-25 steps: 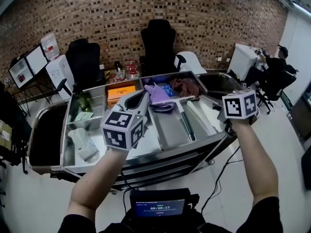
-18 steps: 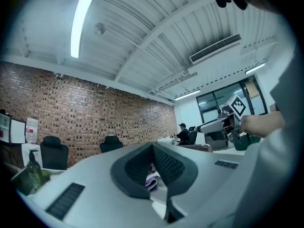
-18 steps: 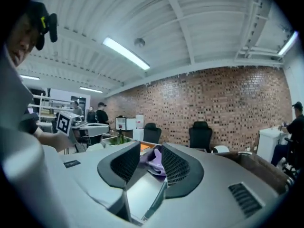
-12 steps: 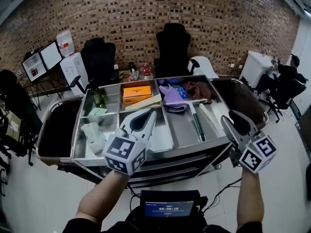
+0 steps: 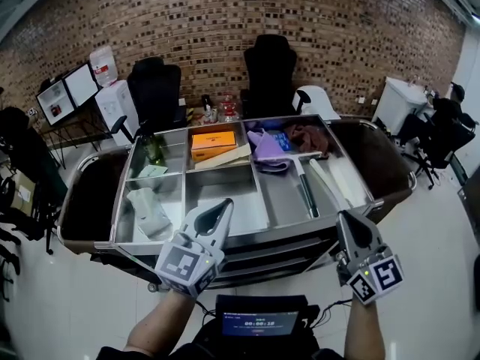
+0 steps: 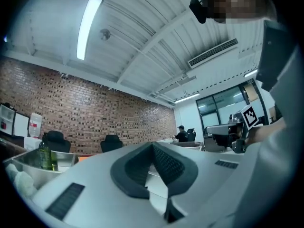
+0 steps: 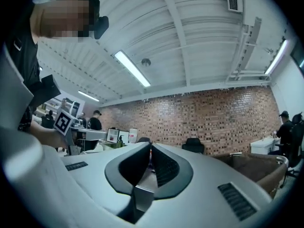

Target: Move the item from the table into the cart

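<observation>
Grey-white left gripper point(image 5: 223, 205) point(image 6: 153, 144), near the partitioned steel cart point(image 5: 217, 182), keeps jaws together, empty. The right gripper point(image 5: 343, 217) point(image 7: 150, 149) has just been closing, its jaws meeting on nothing. The cart's underside is hidden.

Brightness: bright, even indoor light.
Source: ceiling tube light point(image 6: 89, 27), upper left of the left gripper view.
Glare: pale sheen on the steel cart point(image 5: 217, 182).
Distortion: fisheye bending, dark rounded corners.
Focus: nearest foreground soft.

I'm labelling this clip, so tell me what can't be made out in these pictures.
- Head view: the left gripper covers part of the cart's front middle compartment.
- Head view: print on the orange box is too small.
- Left gripper view: that gripper's body hides most of the cart.
</observation>
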### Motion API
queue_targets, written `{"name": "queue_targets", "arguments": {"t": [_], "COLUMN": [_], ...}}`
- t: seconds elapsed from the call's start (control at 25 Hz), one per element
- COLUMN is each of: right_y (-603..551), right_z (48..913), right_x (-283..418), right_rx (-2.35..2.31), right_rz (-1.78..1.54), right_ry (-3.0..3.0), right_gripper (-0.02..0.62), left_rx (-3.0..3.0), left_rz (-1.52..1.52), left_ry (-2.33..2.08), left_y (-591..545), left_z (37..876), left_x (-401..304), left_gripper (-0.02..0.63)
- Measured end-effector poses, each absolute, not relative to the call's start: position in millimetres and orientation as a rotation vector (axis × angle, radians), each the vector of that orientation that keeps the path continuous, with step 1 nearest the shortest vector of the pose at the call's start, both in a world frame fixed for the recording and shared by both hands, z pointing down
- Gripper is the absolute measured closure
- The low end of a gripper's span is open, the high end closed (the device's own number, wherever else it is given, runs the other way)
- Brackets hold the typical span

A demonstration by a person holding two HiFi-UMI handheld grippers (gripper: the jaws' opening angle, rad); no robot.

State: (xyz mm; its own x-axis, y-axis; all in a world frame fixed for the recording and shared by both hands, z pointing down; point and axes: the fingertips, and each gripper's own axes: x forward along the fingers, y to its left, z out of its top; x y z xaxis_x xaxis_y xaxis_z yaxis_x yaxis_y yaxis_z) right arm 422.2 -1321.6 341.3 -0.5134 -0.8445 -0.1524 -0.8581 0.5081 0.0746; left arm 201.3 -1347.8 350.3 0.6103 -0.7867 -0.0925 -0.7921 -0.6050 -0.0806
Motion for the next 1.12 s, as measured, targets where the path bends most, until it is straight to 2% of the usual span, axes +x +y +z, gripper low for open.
{"name": "queue_targets", "arguments": {"t": [0.04,1.12], "right_y": [-1320.2,-1304.1], "right_z": [344.0,356.1], "right_x": [423.3,425.7], "right_rx": [-1.506,-1.520], "right_rz": [0.206,0.146], "right_ry": [2.630,2.603], "right_gripper": [0.595,0.595], "left_rx": [-2.722,-2.763], "left_rz": [0.075,0.003], "left_ry": [1.333,1.302], "left_y": [-1345.4,-1321.1], "left_z": [353.6,387.7], "left_x": [200.7,210.7], "left_gripper": [0.604,0.604]}}
